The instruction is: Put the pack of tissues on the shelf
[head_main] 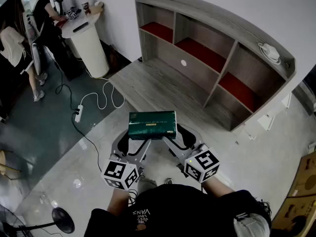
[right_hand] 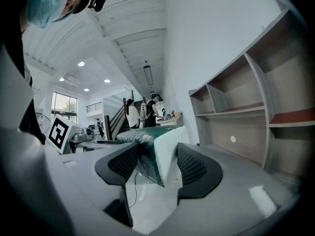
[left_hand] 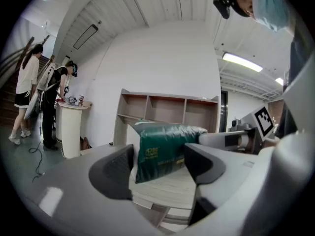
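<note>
The person stands facing a low wooden shelf with red boards in its compartments, and holds the pack of tissues up in the air in front of the body, clear of the floor and well short of the shelf. It is a dark green pack lying level, its long axis running straight across the person from left to right. Its broad printed face is turned up and its long side faces the shelf. The left gripper has it from below near the left end, and the right gripper has it the same way near the right end. In the left gripper view the green side of the pack fills the gap between the dark pads, meeting them on both sides, with the jaws spread wide to take it. In the right gripper view the white end of the pack points back along the gripper and is pinched between that gripper's ribbed pads, with the jaws a little narrower. Off to the left, two people stand at a round white stand, and a white power strip with its cable lies on the floor between them and the person.
</note>
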Demonstrator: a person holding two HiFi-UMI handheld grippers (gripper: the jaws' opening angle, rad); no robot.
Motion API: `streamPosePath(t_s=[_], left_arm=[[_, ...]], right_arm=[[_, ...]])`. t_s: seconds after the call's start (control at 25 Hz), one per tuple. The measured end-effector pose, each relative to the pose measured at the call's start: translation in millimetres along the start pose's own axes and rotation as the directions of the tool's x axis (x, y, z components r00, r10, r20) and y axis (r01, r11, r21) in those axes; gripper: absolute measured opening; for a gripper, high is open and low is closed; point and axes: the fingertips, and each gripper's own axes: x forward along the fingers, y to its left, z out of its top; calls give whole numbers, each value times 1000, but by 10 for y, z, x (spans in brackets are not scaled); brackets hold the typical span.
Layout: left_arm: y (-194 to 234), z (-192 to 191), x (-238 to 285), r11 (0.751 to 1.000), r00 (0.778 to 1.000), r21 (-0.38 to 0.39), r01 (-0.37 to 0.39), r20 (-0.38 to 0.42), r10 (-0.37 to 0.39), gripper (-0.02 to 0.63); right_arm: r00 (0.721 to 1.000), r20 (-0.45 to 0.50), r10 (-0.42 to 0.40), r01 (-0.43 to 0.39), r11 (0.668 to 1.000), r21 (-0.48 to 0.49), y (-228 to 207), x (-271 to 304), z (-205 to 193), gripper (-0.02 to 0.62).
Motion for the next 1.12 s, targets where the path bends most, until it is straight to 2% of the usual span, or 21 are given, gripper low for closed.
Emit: streamPosePath(t_s=[0.48, 1.12], left_arm=[[211, -47, 93, 998, 999, -32, 48, -8, -48, 351], [1503, 326, 551, 986, 986, -21, 164, -20, -164, 351]], right_arm=[[999, 16, -41, 40, 999, 36, -35, 216, -4, 239], [985, 53, -166, 163, 985, 58, -54, 1520, 249, 239]])
